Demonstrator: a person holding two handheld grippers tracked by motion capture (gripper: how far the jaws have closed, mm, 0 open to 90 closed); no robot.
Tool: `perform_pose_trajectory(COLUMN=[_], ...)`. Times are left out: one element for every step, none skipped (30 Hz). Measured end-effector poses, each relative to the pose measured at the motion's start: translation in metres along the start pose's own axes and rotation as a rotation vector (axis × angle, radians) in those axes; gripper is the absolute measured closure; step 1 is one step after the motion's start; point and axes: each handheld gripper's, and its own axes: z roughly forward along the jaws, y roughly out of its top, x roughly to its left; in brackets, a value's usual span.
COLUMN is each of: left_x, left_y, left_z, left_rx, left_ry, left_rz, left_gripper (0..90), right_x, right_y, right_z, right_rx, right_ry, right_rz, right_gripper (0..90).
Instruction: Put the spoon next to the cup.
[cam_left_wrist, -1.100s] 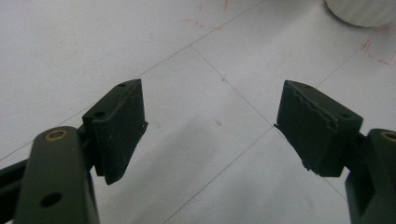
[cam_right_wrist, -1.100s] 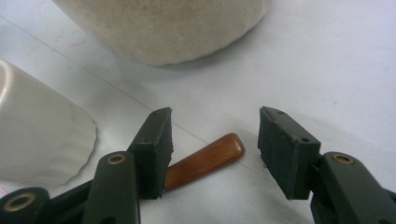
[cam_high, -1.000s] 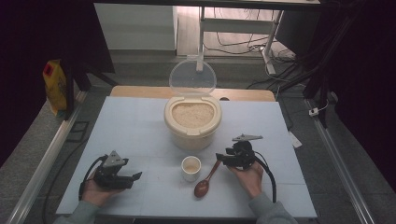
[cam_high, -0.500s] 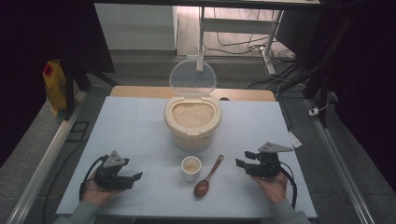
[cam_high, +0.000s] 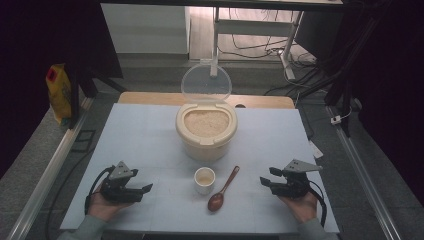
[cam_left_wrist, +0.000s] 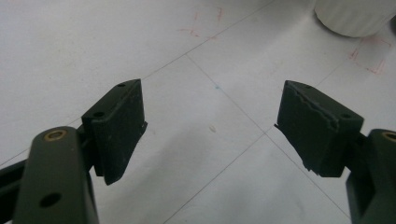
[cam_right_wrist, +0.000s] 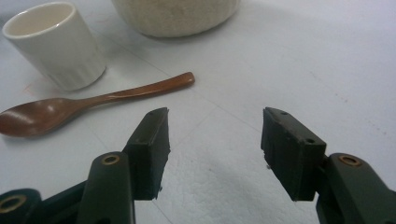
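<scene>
Both grippers rest empty, jaws apart: left gripper (cam_high: 146, 189) and right gripper (cam_high: 265, 181). The spoon (cam_high: 223, 189) lies ahead-left of the right jaws, beside the cup (cam_high: 204, 179). Reaching carelessly, the right gripper could knock the cup or pinch the thin handle off-centre, so 1 slip spins it.

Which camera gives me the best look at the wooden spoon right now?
The right gripper view: the wooden spoon lies close and whole, bowl at left, handle tip at right, beside the white cup. The high view shows the spoon small but complete, right of the cup.
</scene>
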Motion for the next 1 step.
perform_pose_trajectory(left_x=[0.0001], left_y=[0.0000], left_z=[-0.0001], left_rx=[-0.001], left_ry=[0.000], left_rz=[0.000], left_gripper=[23.1], right_x=[0.0008], right_y=[0.0001], right_z=[0.0002], right_rx=[-0.004], right_ry=[0.000], right_rz=[-0.002], right_gripper=[42.1])
